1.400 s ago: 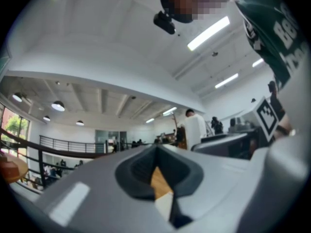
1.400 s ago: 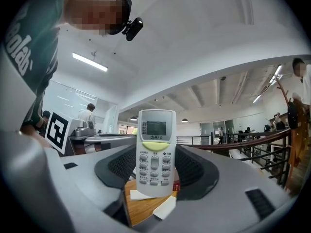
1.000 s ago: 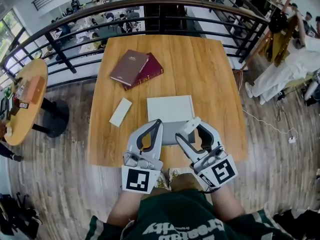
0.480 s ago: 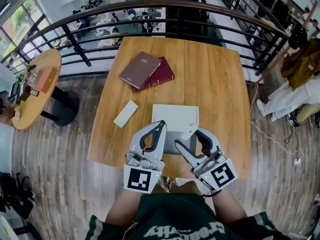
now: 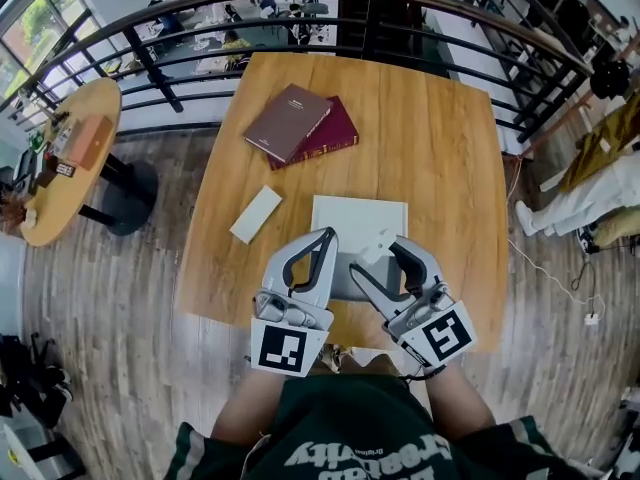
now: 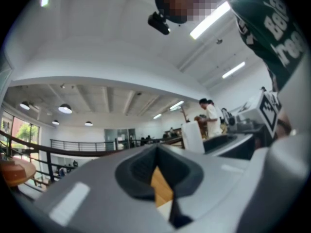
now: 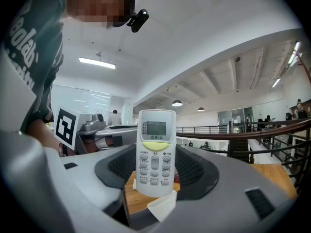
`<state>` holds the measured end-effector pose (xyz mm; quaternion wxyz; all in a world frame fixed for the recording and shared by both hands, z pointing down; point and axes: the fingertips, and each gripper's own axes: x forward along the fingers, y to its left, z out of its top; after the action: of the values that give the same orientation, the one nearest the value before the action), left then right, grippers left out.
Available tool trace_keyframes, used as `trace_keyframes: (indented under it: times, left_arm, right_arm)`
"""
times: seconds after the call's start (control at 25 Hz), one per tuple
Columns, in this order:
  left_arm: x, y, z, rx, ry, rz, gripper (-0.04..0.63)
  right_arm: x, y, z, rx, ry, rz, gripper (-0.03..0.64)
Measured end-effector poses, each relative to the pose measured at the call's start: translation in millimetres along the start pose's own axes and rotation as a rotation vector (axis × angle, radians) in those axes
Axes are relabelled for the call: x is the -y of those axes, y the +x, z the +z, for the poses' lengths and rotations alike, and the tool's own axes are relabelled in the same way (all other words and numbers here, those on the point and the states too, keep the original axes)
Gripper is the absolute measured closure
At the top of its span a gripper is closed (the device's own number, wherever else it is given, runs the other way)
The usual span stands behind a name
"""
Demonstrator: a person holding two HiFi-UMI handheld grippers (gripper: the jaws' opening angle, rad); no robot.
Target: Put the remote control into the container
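In the lower middle of the head view the right tool [image 5: 386,255] is clamped on a white remote control [image 5: 378,245], which stands between its jaws and sticks out past their tips. The right gripper view shows that remote control [image 7: 155,152] upright in the centre of the frame, its display at the top and its rows of buttons facing the camera, with the ribbed pads of the right tool [image 7: 155,173] pressed against both of its sides. In the head view it sits over the near part of the white container [image 5: 352,216], a shallow rectangular box at the centre of the wooden table [image 5: 440,148]; whether it touches the container cannot be told. Just to the left, the left tool [image 5: 326,236] has its jaws together with nothing between them, its tips at the container's left edge. The left gripper view confirms the left tool [image 6: 156,152] closed, only a sliver of table showing through the gap behind the tips. A white slip [image 5: 255,215] lies left of the container, apart from it. In the upper middle of the head view a brown book [image 5: 288,120] lies partly on a dark red book [image 5: 335,136].
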<state>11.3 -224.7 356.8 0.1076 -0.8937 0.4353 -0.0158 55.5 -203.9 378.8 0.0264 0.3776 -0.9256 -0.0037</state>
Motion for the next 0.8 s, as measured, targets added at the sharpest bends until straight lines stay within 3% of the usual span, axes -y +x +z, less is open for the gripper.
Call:
trace_keyframes:
  times: [0.44,0.8]
  left_arm:
    - [-15.7,-3.8,-19.1,-0.010,-0.021,-0.021,0.601]
    - [-19.1,-11.2,-39.0,0.001,-0.210,-0.034,0.601]
  right_arm:
    - [-7.9,32.8,-48.5,-0.265,-0.037,0.037,0.356]
    - [-18.0,38.5,-115.5,-0.523,-0.143,0.093,0.356]
